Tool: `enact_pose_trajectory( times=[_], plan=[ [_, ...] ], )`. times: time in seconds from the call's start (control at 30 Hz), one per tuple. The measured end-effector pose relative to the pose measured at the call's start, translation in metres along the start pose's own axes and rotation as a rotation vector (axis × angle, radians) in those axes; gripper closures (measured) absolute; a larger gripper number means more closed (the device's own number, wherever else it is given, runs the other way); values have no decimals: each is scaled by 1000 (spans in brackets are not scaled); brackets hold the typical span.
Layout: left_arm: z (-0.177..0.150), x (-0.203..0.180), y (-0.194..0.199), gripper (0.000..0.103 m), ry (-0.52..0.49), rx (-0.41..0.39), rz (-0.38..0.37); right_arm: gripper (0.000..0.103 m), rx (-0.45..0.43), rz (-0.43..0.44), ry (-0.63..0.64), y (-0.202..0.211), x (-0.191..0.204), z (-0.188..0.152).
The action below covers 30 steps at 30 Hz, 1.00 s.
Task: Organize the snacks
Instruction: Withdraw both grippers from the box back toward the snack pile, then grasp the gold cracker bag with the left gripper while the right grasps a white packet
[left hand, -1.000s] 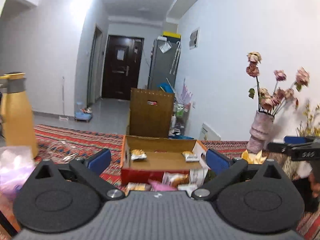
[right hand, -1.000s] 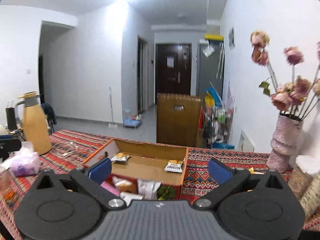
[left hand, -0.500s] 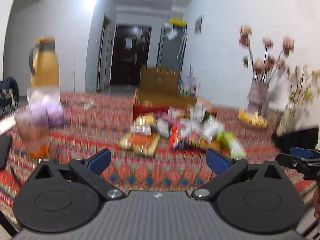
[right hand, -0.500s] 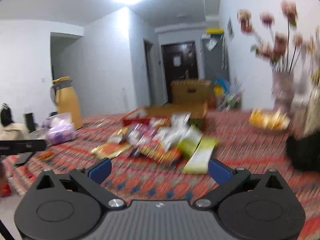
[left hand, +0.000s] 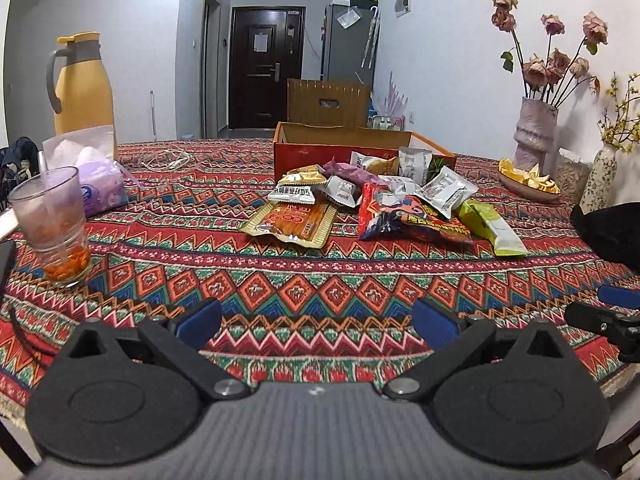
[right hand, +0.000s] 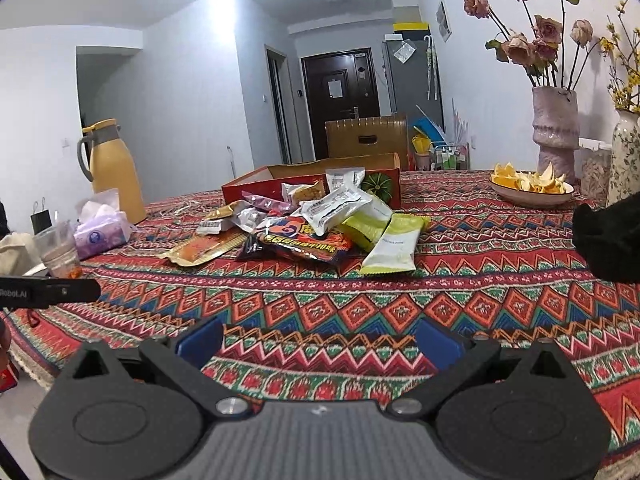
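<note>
At frame centre, the snack packets [left hand: 372, 204] lie heaped before the open box [left hand: 348, 146], awaiting sorting; left gripper [left hand: 316, 322] and right gripper [right hand: 320, 338] hover empty, fingers wide, at the lower edge.

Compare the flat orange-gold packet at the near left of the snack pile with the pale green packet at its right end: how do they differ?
The orange-gold packet is wide, with shiny gold edges and red print; the pale green packet is narrower, matte and mostly plain. The orange-gold packet has a small white-labelled packet overlapping its far end; the pale green packet's far end leans on another green packet. Both are sealed and lie on the patterned tablecloth, outside the red box.
</note>
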<state>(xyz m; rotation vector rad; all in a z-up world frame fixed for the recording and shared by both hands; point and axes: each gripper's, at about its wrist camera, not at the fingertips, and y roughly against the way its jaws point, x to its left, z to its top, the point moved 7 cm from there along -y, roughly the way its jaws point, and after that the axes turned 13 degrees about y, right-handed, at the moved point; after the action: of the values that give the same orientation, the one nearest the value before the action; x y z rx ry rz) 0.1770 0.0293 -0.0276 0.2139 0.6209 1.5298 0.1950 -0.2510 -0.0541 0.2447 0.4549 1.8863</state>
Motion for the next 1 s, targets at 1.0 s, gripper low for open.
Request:
enact_pose_trajectory(
  times=[1.0],
  plan=[
    [137, 0, -230, 18, -17, 49, -11, 35, 92, 27, -66, -222, -26, 106]
  ],
)
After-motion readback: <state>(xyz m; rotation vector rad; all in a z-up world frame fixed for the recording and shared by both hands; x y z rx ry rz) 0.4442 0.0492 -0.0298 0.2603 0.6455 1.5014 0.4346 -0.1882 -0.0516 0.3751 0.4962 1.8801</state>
